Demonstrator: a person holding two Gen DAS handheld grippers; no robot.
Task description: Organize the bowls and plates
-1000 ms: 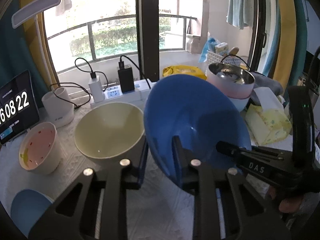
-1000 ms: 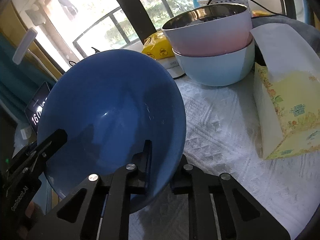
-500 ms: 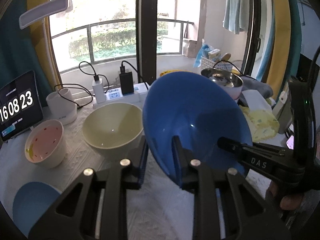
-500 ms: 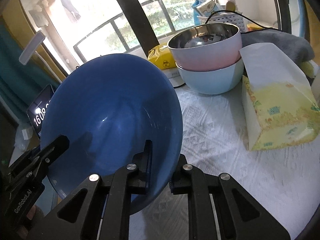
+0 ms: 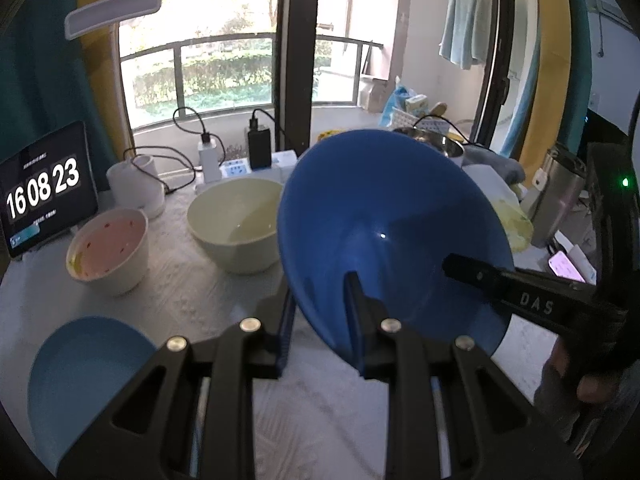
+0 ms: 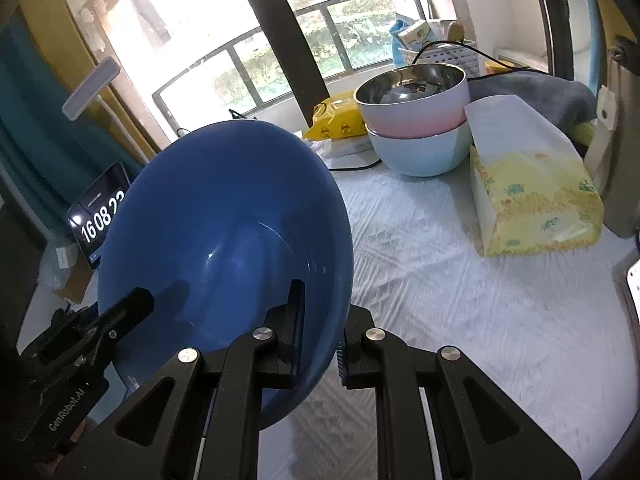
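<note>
- We have drawn the blue bowl point(image 5: 384, 224) back and a little up since a second ago; the cream bowl point(image 5: 236, 224) and stacked bowls point(image 6: 416, 136) look farther off; we judge it is in transit to a stack.
- Our left gripper point(image 5: 320, 320) pinches its rim at 6 o'clock; our right gripper point(image 6: 320, 328) pinches the rim at 5 o'clock; the bowl hangs tilted above the table point(image 6: 460, 300).
- The clock point(image 5: 44, 188) at 9 o'clock reads 16 08 23; gripper arms read "DAS" and "GenRobot.AI".
</note>
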